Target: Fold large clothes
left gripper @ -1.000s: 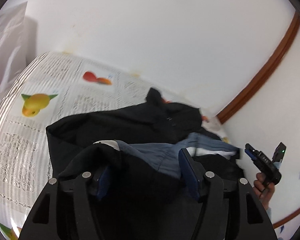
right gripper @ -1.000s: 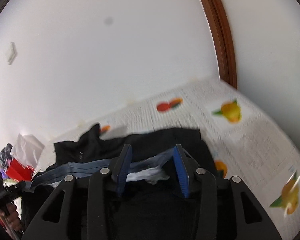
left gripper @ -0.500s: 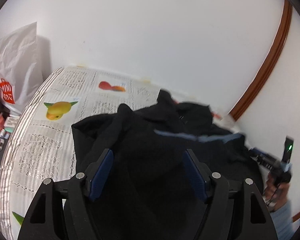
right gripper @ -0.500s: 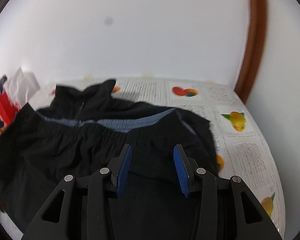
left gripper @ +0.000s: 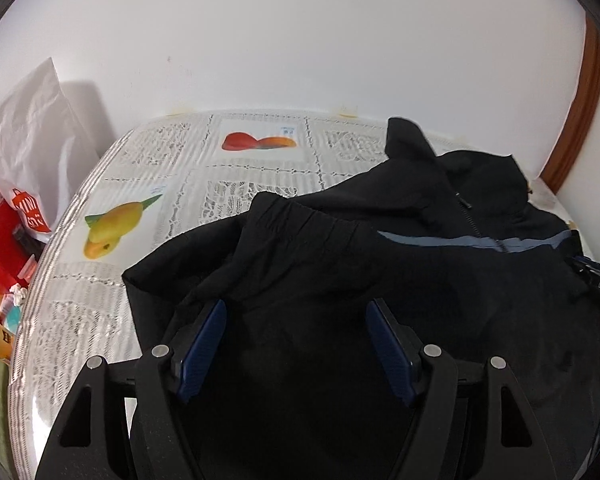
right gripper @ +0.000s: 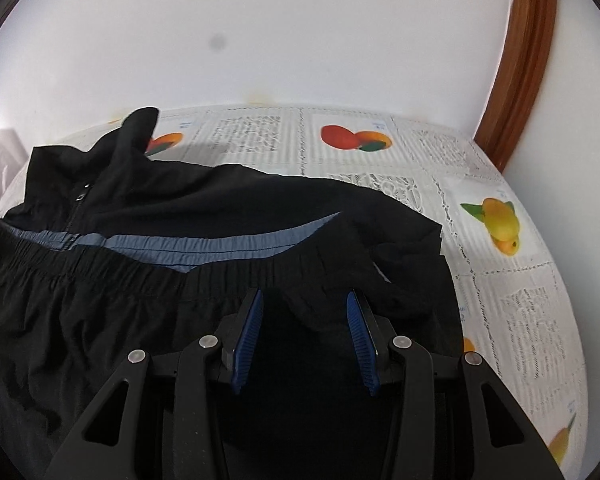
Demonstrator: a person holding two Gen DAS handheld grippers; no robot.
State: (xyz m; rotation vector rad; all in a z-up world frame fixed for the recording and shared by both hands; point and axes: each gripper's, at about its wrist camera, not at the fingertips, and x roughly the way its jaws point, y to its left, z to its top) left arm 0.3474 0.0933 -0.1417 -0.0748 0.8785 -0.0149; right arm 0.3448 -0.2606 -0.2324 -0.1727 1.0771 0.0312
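Hand-held grippers (left gripper: 296, 344) (right gripper: 305, 336) over black jacket (right gripper: 204, 200)

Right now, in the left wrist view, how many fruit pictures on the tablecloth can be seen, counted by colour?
Red and orange fruit picture: 1
Yellow fruit picture: 1
Total: 2

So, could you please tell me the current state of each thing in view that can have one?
Black jacket: lying on the table, bottom hem folded up over the body, collar standing up, zip closed.
Left gripper: open over the jacket, nothing pressed between its pads.
Right gripper: open over the jacket's elastic hem, gripping nothing.
White shopping bag: upright beside the table.
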